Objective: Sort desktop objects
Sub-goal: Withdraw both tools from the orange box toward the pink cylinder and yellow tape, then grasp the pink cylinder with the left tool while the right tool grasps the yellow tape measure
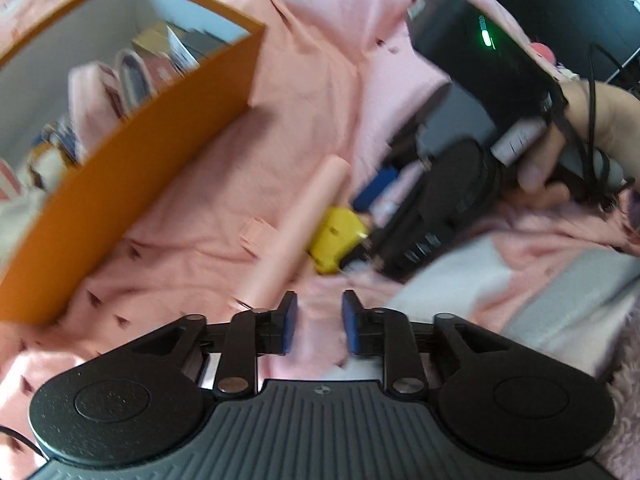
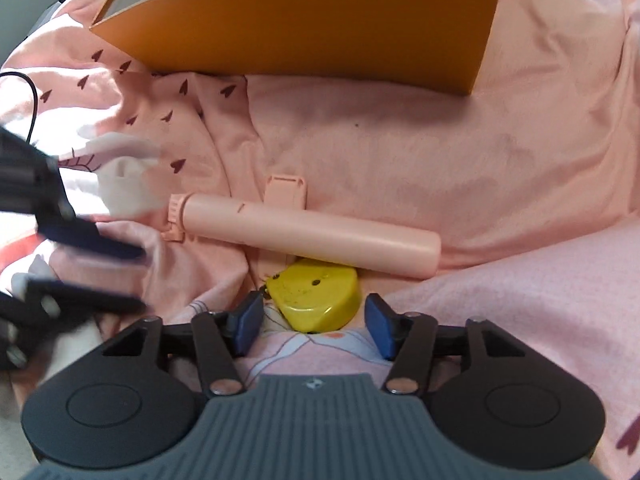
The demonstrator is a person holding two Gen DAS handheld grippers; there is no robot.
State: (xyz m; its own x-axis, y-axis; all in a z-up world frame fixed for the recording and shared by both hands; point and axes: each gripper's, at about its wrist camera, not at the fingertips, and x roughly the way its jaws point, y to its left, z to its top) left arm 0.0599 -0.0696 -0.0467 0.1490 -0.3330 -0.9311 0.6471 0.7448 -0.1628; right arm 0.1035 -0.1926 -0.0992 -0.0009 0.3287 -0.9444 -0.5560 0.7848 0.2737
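Two wrist fisheyes, both tilted steeply down at one pink cloth (image 2: pixel 400 152).

The left wrist view looks down past its own fingers from close above, with the orange box (image 1: pixel 132 200) at its left and the right gripper (image 1: pixel 368 216) coming in from its right. The right wrist view sits nearer still, just above the yellow object (image 2: pixel 316 300), facing the box's orange wall (image 2: pixel 304 28). Both views share the pink tube (image 1: pixel 304 232), the yellow object, the box and the cloth.

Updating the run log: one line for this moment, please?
right gripper: open, straddling yellow case | left gripper: open, empty | pink tube: on cloth | orange box: behind
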